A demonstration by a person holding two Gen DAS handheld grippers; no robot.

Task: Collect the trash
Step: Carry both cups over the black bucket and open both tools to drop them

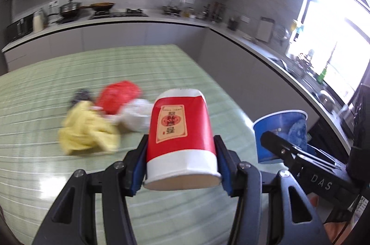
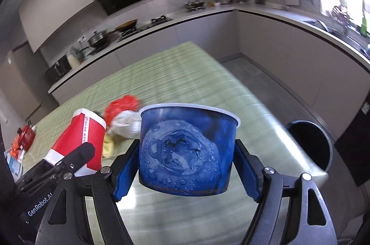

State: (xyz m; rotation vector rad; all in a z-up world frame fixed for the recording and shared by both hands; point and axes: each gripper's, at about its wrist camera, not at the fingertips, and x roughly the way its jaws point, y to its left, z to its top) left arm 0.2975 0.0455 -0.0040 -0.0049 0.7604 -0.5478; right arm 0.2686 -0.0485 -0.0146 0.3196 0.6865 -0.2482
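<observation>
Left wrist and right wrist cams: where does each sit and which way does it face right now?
Left wrist: behind the left claw, looking down across the green table toward the kitchen counter; its fingers clamp the red cup, with the right claw at right.
Right wrist: behind the right claw, gripping the blue bowl; the black bin sits right.
Shared: table, both containers, the red bag.
</observation>
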